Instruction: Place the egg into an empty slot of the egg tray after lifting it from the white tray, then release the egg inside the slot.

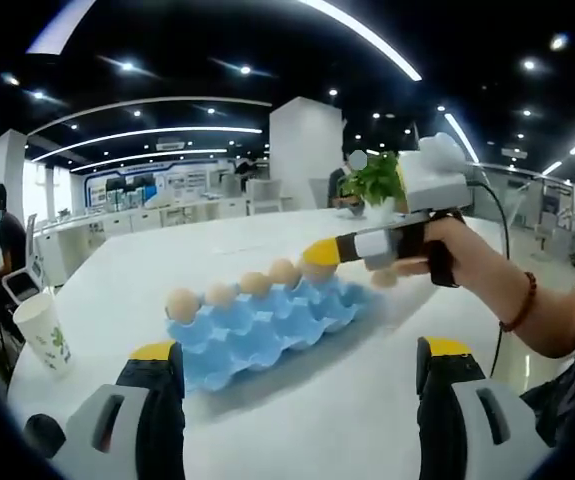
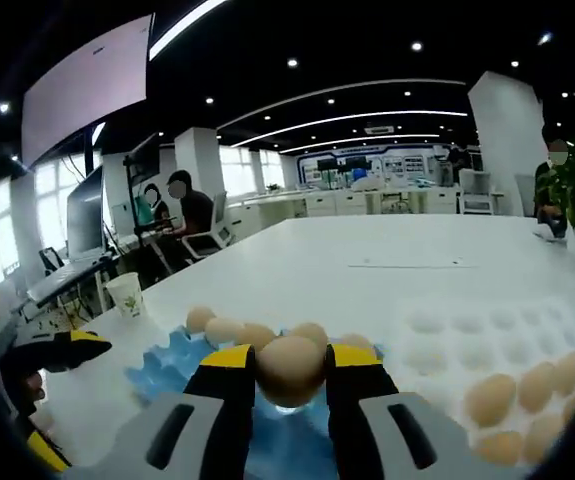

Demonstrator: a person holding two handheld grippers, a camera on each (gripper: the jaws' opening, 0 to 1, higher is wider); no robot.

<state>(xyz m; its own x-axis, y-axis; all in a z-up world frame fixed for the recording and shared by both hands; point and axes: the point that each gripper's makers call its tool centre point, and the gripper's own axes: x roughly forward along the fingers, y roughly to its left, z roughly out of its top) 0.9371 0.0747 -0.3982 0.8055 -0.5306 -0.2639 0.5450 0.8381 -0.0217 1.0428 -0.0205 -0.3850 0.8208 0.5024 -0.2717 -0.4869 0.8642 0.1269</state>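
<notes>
Office table (image 2: 387, 250) is bearing the blue egg tray (image 1: 267, 325); right gripper (image 2: 290, 372), lower centre, is clamping an egg (image 2: 290, 368) above it, needing lowering into a slot; left gripper (image 1: 297, 375) is gaping apart.

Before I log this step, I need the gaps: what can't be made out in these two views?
- Right gripper view: the slot under the egg is hidden by the egg and the right gripper.
- Right gripper view: the white tray is cut off by the edge, so its eggs cannot be counted.
- Left gripper view: the blue egg tray far end is covered by the right gripper; its egg is hidden.
</notes>
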